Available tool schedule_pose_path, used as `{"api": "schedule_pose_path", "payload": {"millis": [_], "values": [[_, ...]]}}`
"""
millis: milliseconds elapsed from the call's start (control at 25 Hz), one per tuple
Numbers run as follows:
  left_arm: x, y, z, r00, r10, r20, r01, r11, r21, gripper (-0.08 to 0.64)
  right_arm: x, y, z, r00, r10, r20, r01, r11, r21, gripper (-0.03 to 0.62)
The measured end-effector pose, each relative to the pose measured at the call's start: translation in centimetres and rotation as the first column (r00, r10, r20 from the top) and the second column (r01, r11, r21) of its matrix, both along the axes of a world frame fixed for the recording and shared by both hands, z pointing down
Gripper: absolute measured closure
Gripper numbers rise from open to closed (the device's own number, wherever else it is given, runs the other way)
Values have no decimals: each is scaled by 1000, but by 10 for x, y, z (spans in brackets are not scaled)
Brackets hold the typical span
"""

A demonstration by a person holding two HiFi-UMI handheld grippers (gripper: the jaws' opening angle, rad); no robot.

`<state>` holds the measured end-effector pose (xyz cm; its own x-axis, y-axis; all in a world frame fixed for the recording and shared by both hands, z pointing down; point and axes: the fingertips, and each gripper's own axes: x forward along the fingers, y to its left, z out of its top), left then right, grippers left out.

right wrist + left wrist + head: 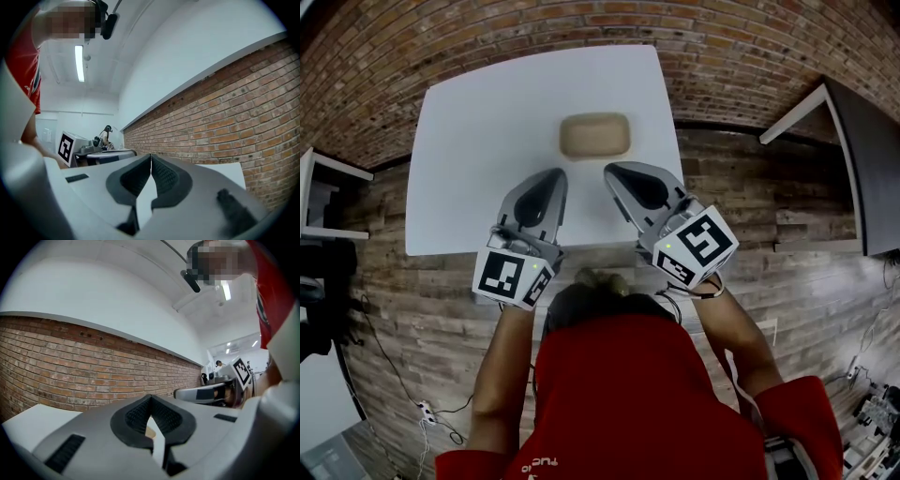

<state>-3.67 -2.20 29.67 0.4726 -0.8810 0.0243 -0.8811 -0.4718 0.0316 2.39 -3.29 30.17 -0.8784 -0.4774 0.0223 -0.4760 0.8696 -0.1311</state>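
The left tongs [553, 176] and the right tongs [611, 172] were both closed on nothing and hovered over the white surface [478, 141]. Their tips pointed at the tan rounded tray [594, 135], which lay just beyond them, apart. Any grip on it would call for parting the tips first and straddling its rim squarely.

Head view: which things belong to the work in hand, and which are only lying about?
In hand: left hand-held gripper, right hand-held gripper, tan rounded tray, white table.
Lying about: black table, white shelf, floor cables.
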Motion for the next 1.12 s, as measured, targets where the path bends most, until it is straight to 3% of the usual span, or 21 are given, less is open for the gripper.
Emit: {"api": "schedule_pose_path", "payload": {"millis": [1120], "values": [[-47, -140, 48, 985, 170, 23, -169, 984, -49, 548, -50, -134, 36, 987, 147, -65, -147, 989, -4, 561]]}}
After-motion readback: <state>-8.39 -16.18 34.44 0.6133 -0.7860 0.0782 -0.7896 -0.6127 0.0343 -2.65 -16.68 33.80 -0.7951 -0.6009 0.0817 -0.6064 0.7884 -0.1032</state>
